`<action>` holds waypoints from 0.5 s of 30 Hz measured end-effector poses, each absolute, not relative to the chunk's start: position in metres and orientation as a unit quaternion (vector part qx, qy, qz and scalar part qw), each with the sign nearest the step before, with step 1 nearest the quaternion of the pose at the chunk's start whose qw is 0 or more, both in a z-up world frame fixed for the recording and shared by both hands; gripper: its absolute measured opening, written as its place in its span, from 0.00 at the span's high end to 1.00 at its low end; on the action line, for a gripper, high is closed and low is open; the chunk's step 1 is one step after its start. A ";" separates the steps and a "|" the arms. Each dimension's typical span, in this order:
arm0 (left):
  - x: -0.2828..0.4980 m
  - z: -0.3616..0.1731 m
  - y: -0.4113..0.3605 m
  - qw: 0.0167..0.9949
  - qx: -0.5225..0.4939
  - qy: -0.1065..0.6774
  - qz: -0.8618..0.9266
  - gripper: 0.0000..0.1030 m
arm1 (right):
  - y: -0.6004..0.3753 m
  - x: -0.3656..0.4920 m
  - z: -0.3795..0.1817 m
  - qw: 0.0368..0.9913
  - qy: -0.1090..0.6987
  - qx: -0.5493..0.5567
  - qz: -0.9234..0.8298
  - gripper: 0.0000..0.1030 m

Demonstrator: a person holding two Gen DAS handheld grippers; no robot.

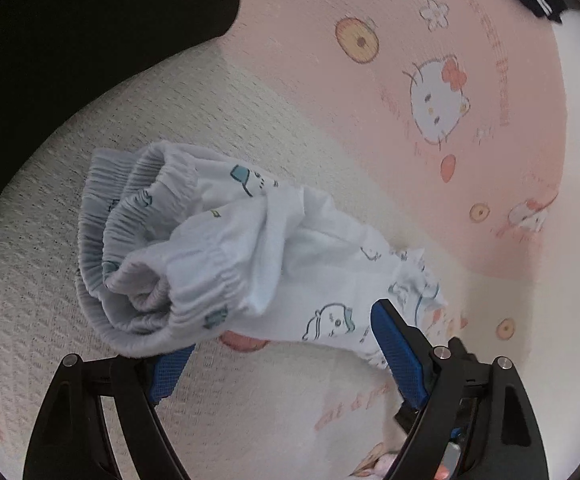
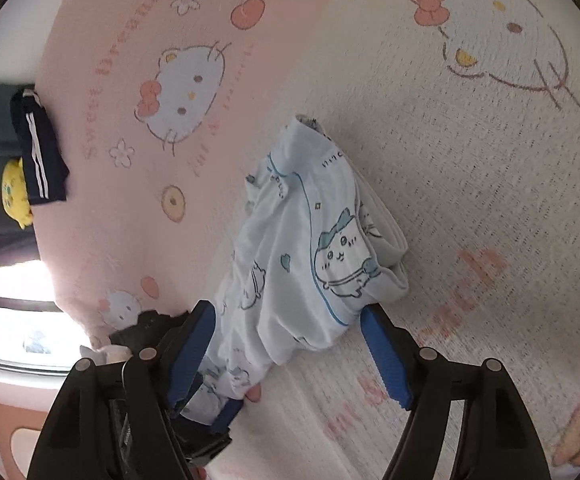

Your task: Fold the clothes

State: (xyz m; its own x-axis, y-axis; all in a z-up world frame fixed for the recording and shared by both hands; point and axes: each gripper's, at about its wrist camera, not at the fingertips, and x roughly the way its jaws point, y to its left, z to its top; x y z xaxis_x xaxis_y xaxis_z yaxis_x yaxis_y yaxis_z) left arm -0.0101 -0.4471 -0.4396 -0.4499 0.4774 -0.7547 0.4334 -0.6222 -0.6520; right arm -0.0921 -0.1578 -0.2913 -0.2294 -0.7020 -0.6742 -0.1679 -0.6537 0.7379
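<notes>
Pale-blue printed shorts [image 1: 274, 248] lie bunched on the pink-and-cream blanket [image 1: 370, 20], loosely doubled, with the elastic waistband turned up. The left gripper [image 1: 286, 344] hovers spread wide over one end, gripping nothing, while the right gripper [image 2: 290, 340] straddles the other end, its jaws opening, cloth between them but unpinched. The fold probably wants squaring: flatten the bundle, align its edges, then pinch a single corner, not a heap.

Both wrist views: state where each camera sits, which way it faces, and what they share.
Left wrist: on the left tongs, looking down along open blue pads at the white printed garment bunched on the pink cartoon blanket.
Right wrist: on the right tongs, jaws opening around the same garment; dark striped clothing at left.
Shared: garment, blanket.
</notes>
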 end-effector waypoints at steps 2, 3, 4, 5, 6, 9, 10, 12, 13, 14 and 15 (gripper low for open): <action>-0.013 -0.441 -0.447 0.024 -0.525 -0.430 0.734 0.18 | -0.159 -0.092 -0.293 0.192 -0.371 0.585 -0.695 0.25; -0.010 -0.439 -0.449 0.029 -0.525 -0.427 0.736 0.18 | -0.161 -0.092 -0.295 0.191 -0.369 0.584 -0.697 0.25; -0.010 -0.439 -0.449 0.033 -0.525 -0.424 0.737 0.18 | -0.162 -0.092 -0.296 0.190 -0.367 0.585 -0.698 0.25; -0.010 -0.438 -0.449 0.036 -0.526 -0.421 0.739 0.18 | -0.163 -0.092 -0.298 0.188 -0.366 0.586 -0.698 0.25; -0.010 -0.438 -0.449 0.037 -0.526 -0.423 0.737 0.18 | -0.162 -0.091 -0.300 0.184 -0.373 0.584 -0.697 0.25; -0.005 -0.436 -0.455 0.022 -0.517 -0.465 0.718 0.18 | -0.158 -0.089 -0.308 0.169 -0.397 0.585 -0.687 0.25; -0.002 -0.433 -0.457 0.014 -0.513 -0.480 0.711 0.18 | -0.156 -0.088 -0.310 0.165 -0.404 0.584 -0.684 0.25; 0.004 -0.422 -0.458 0.012 -0.501 -0.479 0.720 0.18 | -0.155 -0.086 -0.312 0.159 -0.413 0.588 -0.678 0.25; 0.006 -0.415 -0.457 0.009 -0.500 -0.469 0.728 0.18 | -0.154 -0.085 -0.313 0.155 -0.417 0.590 -0.674 0.25; 0.007 -0.410 -0.456 0.009 -0.504 -0.455 0.734 0.18 | -0.154 -0.084 -0.313 0.155 -0.419 0.591 -0.672 0.25; 0.007 -0.408 -0.455 0.010 -0.510 -0.436 0.742 0.18 | -0.154 -0.083 -0.312 0.157 -0.420 0.592 -0.670 0.25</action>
